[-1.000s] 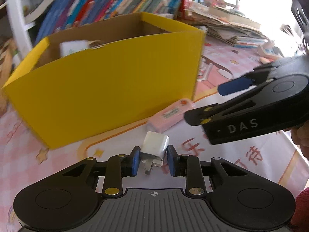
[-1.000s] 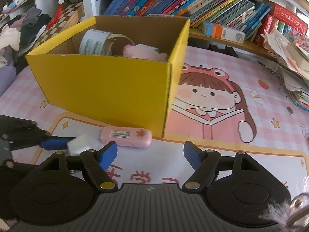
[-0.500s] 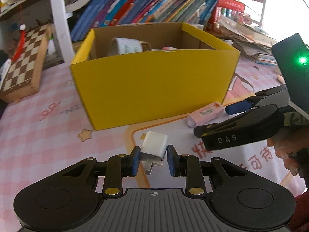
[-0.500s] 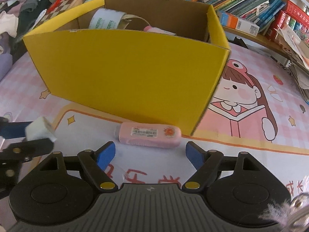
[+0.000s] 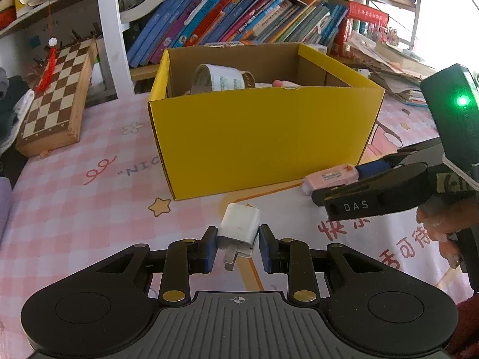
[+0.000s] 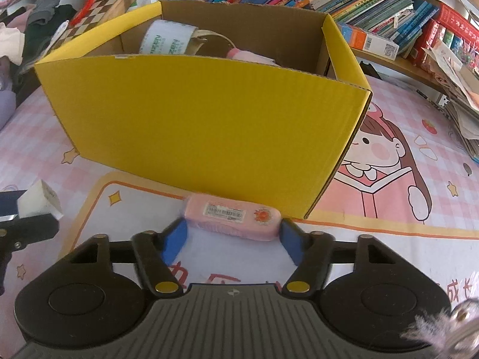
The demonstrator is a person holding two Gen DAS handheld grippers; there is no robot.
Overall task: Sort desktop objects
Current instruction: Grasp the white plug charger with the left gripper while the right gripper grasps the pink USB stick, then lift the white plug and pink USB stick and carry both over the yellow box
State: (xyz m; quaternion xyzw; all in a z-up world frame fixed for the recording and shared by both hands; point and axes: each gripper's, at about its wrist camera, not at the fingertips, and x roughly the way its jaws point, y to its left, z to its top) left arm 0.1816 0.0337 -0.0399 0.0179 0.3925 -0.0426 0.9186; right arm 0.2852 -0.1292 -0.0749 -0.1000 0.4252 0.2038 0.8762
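My left gripper (image 5: pixel 238 246) is shut on a white plug adapter (image 5: pixel 239 229) and holds it in front of the yellow cardboard box (image 5: pixel 263 137). The adapter also shows at the left edge of the right wrist view (image 6: pixel 39 200). My right gripper (image 6: pixel 232 237) is open, its blue pads on either side of a pink rectangular case (image 6: pixel 232 217) that lies on the mat against the box's front wall (image 6: pixel 206 125). The case also shows in the left wrist view (image 5: pixel 330 176). Inside the box lie a roll of tape (image 6: pixel 166 40) and a pink item (image 6: pixel 248 55).
A wooden chessboard (image 5: pixel 55 101) lies at the left of the pink cartoon mat (image 5: pixel 74 197). A shelf of books (image 5: pixel 239 21) runs behind the box. Stacked papers (image 6: pixel 461 95) sit at the right. Clothes (image 6: pixel 36 27) lie at the far left.
My left gripper has pulled back and risen with the adapter, so the box interior now shows. My right gripper has moved forward and down until its pads flank the pink case.
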